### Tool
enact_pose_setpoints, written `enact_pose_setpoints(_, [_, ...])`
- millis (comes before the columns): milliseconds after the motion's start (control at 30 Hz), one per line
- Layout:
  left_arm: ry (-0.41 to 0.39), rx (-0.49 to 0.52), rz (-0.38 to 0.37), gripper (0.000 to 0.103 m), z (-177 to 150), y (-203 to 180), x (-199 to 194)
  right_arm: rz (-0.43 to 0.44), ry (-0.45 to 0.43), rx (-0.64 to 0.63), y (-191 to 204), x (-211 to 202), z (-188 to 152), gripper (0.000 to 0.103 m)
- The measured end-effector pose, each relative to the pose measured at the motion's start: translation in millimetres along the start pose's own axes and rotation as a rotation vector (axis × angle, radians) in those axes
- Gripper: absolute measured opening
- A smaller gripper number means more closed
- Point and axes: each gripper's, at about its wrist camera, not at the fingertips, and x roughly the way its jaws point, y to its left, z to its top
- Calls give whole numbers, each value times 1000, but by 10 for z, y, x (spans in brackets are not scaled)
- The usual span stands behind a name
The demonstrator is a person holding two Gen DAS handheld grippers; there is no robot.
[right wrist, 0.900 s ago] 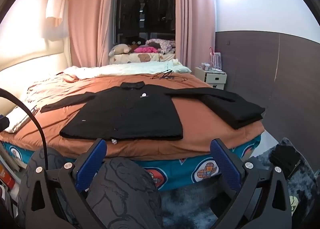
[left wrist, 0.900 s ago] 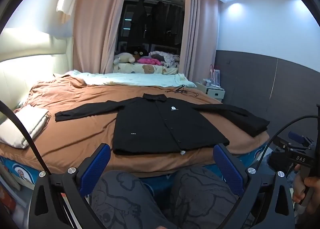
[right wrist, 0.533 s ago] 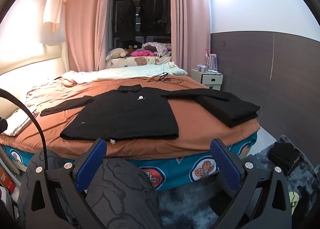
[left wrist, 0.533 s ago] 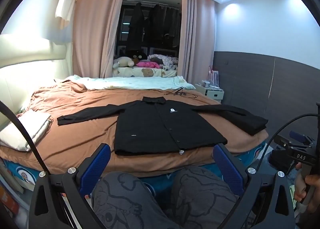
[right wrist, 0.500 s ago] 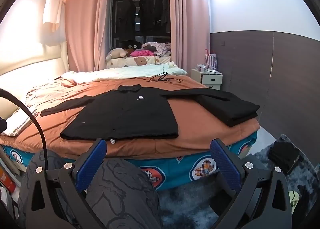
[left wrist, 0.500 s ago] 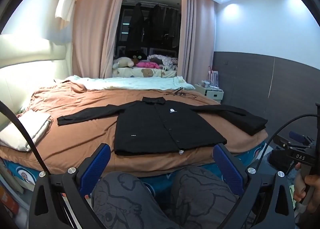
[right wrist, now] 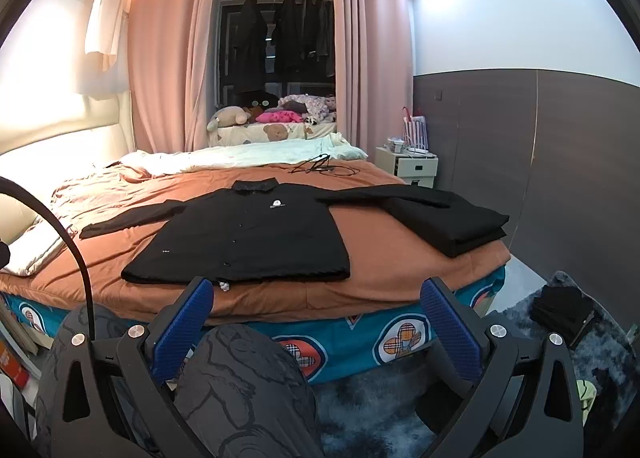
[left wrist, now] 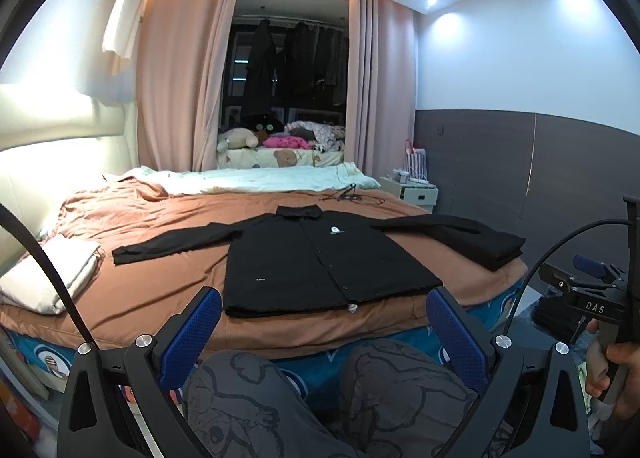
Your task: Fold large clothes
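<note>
A black long-sleeved button shirt (left wrist: 320, 258) lies flat, front up, on the brown bed sheet (left wrist: 160, 290), sleeves spread out. It also shows in the right wrist view (right wrist: 248, 238). Its right sleeve ends beside a folded black garment (right wrist: 452, 222) at the bed's right edge. My left gripper (left wrist: 320, 326) is open and empty, held above the person's knees, short of the bed. My right gripper (right wrist: 316, 318) is open and empty, also short of the bed's front edge.
A white folded cloth (left wrist: 48, 278) lies at the bed's left. A black cable (right wrist: 320, 167) and a pale blanket (left wrist: 260, 180) lie at the far end. A nightstand (right wrist: 412, 166) stands at the right wall. Dark clothes (right wrist: 560, 314) lie on the floor rug.
Both grippers have tilted up slightly, so the bed sits a little lower in view. Nothing on the bed has moved.
</note>
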Motion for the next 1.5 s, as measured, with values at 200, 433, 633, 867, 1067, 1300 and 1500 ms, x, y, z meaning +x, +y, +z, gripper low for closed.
enact_pose_setpoints(200, [6, -8, -12, 103, 3, 17, -36, 7, 2, 0, -29, 3, -22, 103])
enact_pose_setpoints(433, [11, -5, -13, 103, -8, 19, -64, 6, -6, -3, -23, -4, -32, 103])
enact_pose_setpoints(633, [16, -4, -7, 103, -25, 17, -42, 0, -5, -2, 14, -1, -69, 103])
enact_pose_setpoints(867, [20, -5, -7, 103, -41, 21, -31, -6, -12, -21, 49, -12, -72, 103])
enact_pose_setpoints(1067, [26, 0, -6, 103, -70, 11, -11, -8, -11, -23, 48, -14, -91, 103])
enact_pose_setpoints(1300, [21, -11, -1, 103, -81, 69, -20, -7, -9, -18, 43, -25, -92, 103])
enact_pose_setpoints(1500, [19, -12, 10, 103, -99, 91, -56, -8, -15, -10, 42, -43, -110, 103])
